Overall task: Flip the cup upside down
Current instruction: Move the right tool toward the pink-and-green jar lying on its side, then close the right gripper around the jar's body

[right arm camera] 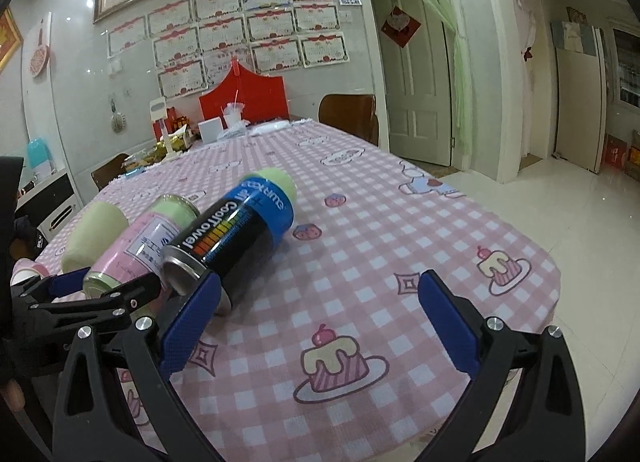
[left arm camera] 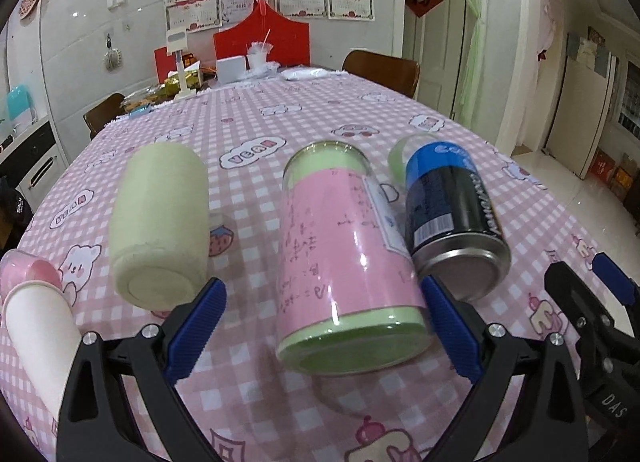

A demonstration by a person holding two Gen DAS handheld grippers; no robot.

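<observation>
A clear cup with a pink and green lining (left arm camera: 344, 258) lies on its side on the pink checked tablecloth (left arm camera: 248, 130), open end toward me. My left gripper (left arm camera: 320, 330) is open, its blue fingers on either side of the cup's near end, not touching it. The cup also shows in the right wrist view (right arm camera: 132, 250). My right gripper (right arm camera: 320, 322) is open and empty over the tablecloth, its left finger (right arm camera: 188, 322) just in front of a black and blue can (right arm camera: 240, 234).
A pale green cup (left arm camera: 160, 226) lies left of the clear cup. The black and blue can (left arm camera: 452, 218) lies right of it. A white cup (left arm camera: 40, 338) and a pink one (left arm camera: 24, 270) lie at far left. Clutter and chairs stand at the far table edge (left arm camera: 240, 70).
</observation>
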